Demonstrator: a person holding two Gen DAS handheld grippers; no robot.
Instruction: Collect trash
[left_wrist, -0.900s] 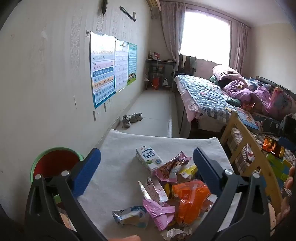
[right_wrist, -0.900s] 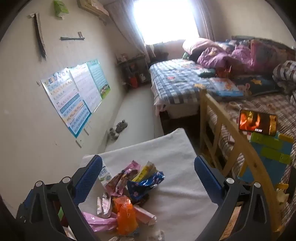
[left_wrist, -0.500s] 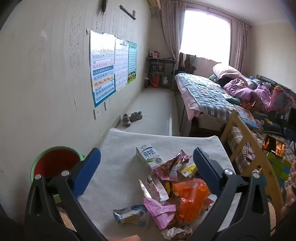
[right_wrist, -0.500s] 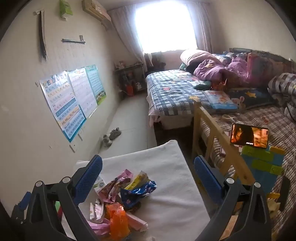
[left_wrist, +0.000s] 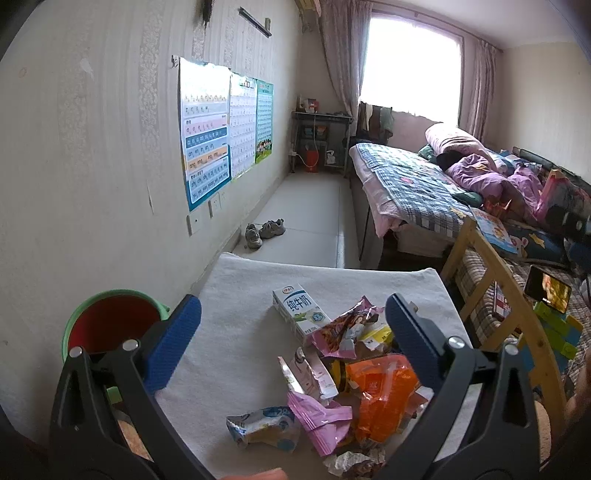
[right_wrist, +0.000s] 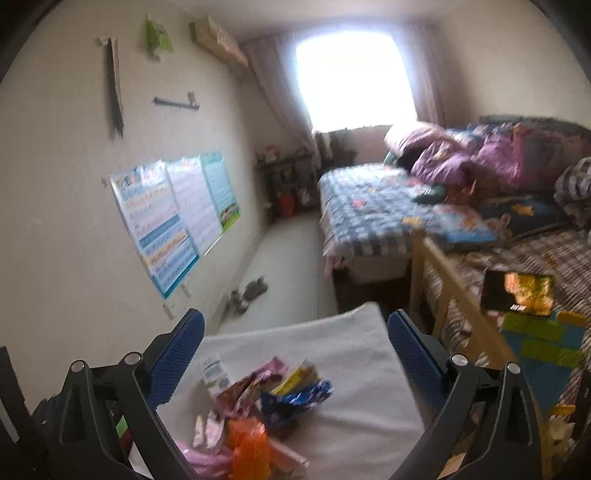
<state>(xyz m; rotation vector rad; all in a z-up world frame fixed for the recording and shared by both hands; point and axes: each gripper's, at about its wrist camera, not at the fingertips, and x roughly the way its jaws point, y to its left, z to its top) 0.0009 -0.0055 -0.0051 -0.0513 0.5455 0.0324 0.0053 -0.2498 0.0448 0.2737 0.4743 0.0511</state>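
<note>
A heap of trash lies on a white-covered table (left_wrist: 236, 295): a white milk carton (left_wrist: 300, 311), a pink printed wrapper (left_wrist: 341, 326), an orange bag (left_wrist: 380, 391), a small pink packet (left_wrist: 317, 419) and a crumpled blue-white wrapper (left_wrist: 264, 428). My left gripper (left_wrist: 293, 325) hangs open above the heap with nothing between its blue pads. In the blurred right wrist view the same orange bag (right_wrist: 249, 446), a dark blue wrapper (right_wrist: 295, 398) and the carton (right_wrist: 214, 373) show on the table (right_wrist: 354, 350). My right gripper (right_wrist: 295, 343) is open and holds nothing.
A green-rimmed bin with a red inside (left_wrist: 110, 321) stands left of the table by the wall. A wooden bed rail (left_wrist: 495, 280) runs along the table's right side, with a lit phone (left_wrist: 548, 288) and coloured blocks (left_wrist: 557, 328) beyond. Shoes (left_wrist: 264, 230) lie on the floor.
The right wrist view has tilted upward and pulled back a little, so the trash sits lower in frame and is blurred. The left gripper has hardly moved. Both stay open.
</note>
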